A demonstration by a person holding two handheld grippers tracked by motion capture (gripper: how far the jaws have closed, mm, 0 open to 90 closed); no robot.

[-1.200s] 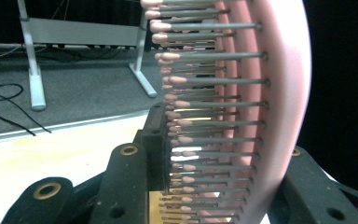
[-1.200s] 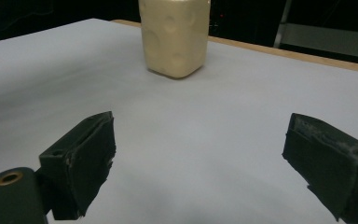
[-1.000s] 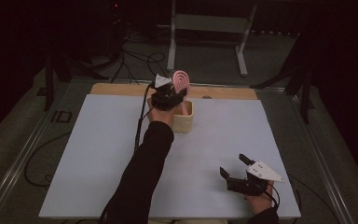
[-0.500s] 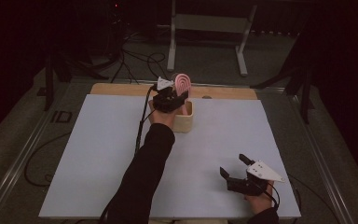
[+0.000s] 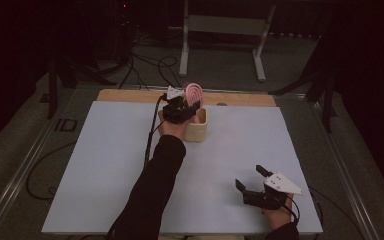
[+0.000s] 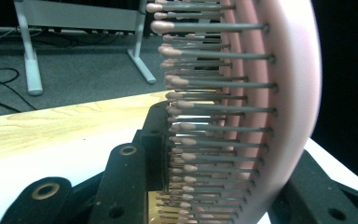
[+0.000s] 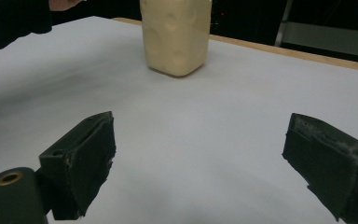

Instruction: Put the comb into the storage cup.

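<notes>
Dim room, lit tabletop, blurred close-ups

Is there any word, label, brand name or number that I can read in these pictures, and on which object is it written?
None: no readable text in any view.
Pink hairbrush, held in the left tongs: no print visible.
Cream container: plain, only round dimples.
Right tongs, open: no marking visible on its white plate.
White table cover: blank.
Small red light at the far back of the high view: too small to read.

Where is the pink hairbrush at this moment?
In the high view the pink hairbrush is at the far middle of the table, clamped in the left gripper just above the cream box.
</notes>
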